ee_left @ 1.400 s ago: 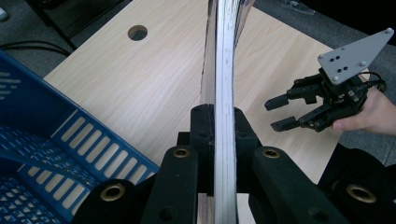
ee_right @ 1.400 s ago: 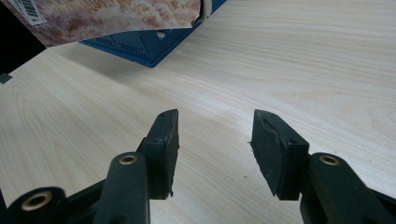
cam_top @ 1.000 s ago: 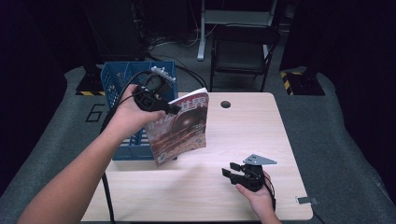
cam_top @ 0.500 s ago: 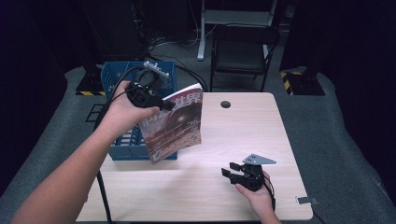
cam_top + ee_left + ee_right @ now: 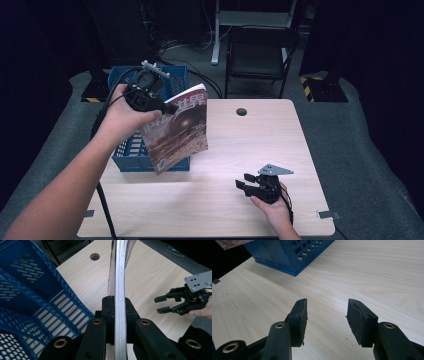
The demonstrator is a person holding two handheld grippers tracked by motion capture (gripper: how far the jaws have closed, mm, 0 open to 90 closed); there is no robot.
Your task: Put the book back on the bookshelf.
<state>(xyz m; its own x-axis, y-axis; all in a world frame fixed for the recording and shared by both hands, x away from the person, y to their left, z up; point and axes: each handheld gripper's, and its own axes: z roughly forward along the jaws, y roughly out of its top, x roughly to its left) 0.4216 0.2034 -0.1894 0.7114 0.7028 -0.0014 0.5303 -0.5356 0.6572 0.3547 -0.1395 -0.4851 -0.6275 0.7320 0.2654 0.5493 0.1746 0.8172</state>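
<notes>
With the left gripper (image 5: 169, 107) fingers pinching the magazine (image 5: 177, 131) aloft beside the blue crate (image 5: 127, 150), keep it vertical over the opening before lowering, while the right gripper (image 5: 243, 182) rests spread on the bench (image 5: 240, 145).

The glossy magazine (image 5: 177, 130) left of centre in the high view had a dark red cover with a brown sphere and pale characters. The slotted plastic crate (image 5: 131, 150) behind it was blue, the wooden table (image 5: 260, 145) pale with fine grain. Both grippers' jaws were matt black.
</notes>
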